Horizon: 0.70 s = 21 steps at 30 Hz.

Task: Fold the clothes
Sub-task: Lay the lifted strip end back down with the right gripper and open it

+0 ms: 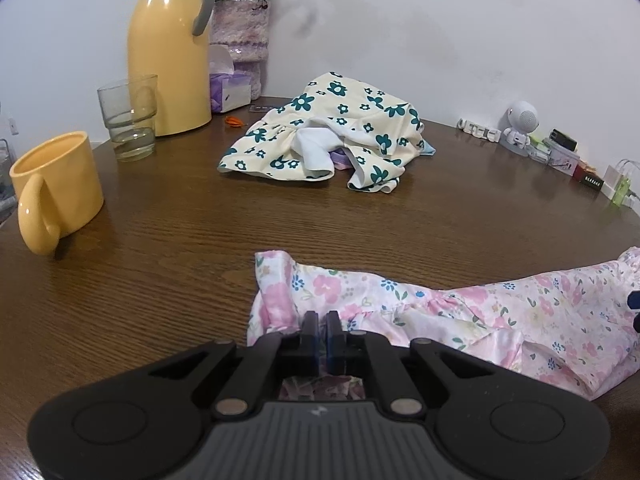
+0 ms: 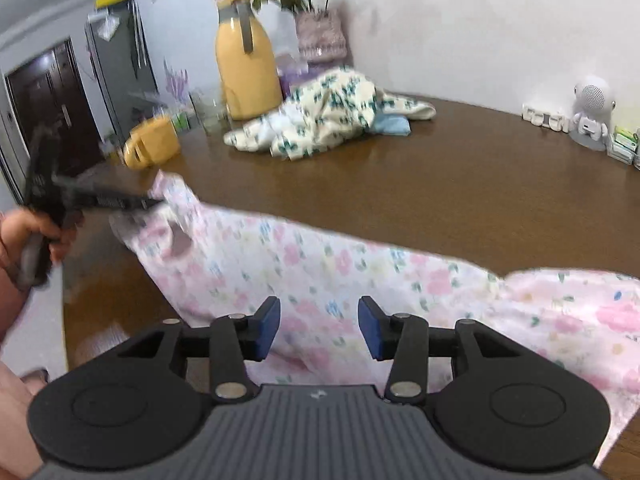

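Here pink floral garment (image 1: 460,312) rumpled on table (image 1: 168,264); left tongs (image 1: 321,326) pinching its edge, right tongs (image 2: 319,328) spread.

Pink floral garment (image 1: 460,312), cream garment with dark green flowers (image 1: 332,132), yellow mug (image 1: 56,188), yellow jug (image 1: 168,60), brown wood-grain counter (image 1: 160,240)

No words or numbers can be read. Each hand-held gripper body carries a small pale emblem (image 1: 319,412), too small to make out. Print on the small boxes (image 1: 564,160) at the table's far edge is illegible.
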Motion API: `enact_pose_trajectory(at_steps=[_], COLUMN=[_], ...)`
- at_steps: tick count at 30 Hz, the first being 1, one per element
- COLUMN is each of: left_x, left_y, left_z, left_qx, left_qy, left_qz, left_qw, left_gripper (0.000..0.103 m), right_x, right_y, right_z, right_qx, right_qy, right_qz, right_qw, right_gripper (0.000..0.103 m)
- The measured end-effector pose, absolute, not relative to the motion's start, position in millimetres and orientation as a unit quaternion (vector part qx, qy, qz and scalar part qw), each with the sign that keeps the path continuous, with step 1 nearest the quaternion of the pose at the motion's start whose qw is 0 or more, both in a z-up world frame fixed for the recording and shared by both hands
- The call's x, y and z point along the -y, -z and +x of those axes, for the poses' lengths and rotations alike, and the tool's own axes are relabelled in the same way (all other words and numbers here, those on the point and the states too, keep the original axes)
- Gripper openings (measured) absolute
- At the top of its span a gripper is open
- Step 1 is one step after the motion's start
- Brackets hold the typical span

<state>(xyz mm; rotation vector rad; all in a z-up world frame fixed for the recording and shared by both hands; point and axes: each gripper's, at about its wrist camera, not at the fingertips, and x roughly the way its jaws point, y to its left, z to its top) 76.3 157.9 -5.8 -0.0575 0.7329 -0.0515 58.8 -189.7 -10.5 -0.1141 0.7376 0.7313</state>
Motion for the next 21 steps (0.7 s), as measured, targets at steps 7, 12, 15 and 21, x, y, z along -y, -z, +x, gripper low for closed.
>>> enact_pose_trajectory(at_steps=[7,12,15,21], left_x=[-110,-58,-27,0], left_y=[-33,-38,-29,1], left_z=[56,47,49,50], left_qx=[-0.316,-0.311,-0.318,-0.361], left_qy=[0.091,0.187,0.230,0.242], left_qz=[0.010,0.038,0.056,0.092], left_qw=[0.944,0.931,0.918,0.896], left_gripper=[0.009,0.009,0.011,0.010], right_x=[182,184,202,237], right_y=[15,6,-4,-5], right_z=[51,45,50,83], right_qx=[-0.347,-0.328,-0.314,-0.297], right_qy=[-0.351,-0.347,-0.306,-0.221], right_qz=[-0.075,-0.083,-0.081,-0.069], right_qw=[0.867,0.875,0.895,0.926], right_gripper=[0.037,0.036,0.037,0.037])
